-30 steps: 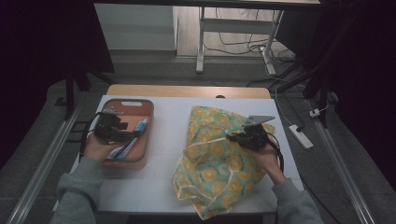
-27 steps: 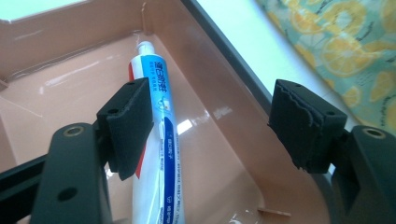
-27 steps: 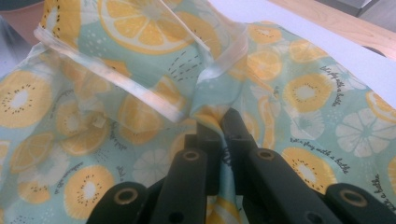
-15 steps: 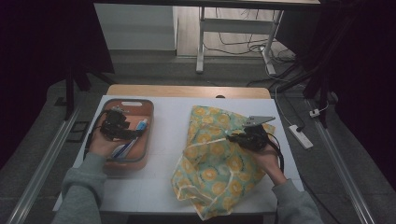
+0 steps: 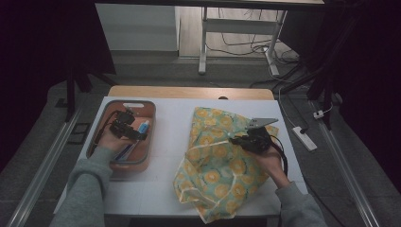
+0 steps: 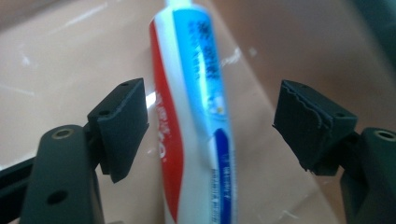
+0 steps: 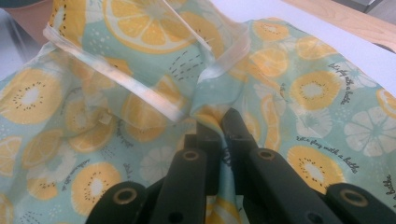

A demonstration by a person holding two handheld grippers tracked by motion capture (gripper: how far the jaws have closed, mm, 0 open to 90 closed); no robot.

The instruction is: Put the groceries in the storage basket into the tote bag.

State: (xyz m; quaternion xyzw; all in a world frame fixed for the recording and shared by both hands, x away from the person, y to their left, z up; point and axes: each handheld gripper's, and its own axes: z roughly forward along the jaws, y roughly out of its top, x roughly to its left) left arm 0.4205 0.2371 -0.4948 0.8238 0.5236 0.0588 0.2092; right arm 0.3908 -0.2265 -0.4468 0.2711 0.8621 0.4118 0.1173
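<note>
A: Report the layout, largest item first.

B: The table (image 5: 170, 127) carries a lemon-print bag (image 5: 222, 165) on its right half and a tray (image 5: 142, 163) on its left half. A tube (image 6: 194, 116) lies in the tray (red, white and blue).

A: State of each gripper?

B: The right gripper (image 7: 219, 122) is clenched on a fold of the bag near its clear-trimmed edge. The left gripper (image 6: 210, 123) is released: its jaws stand wide apart on either side of the tube, and neither touches it.
</note>
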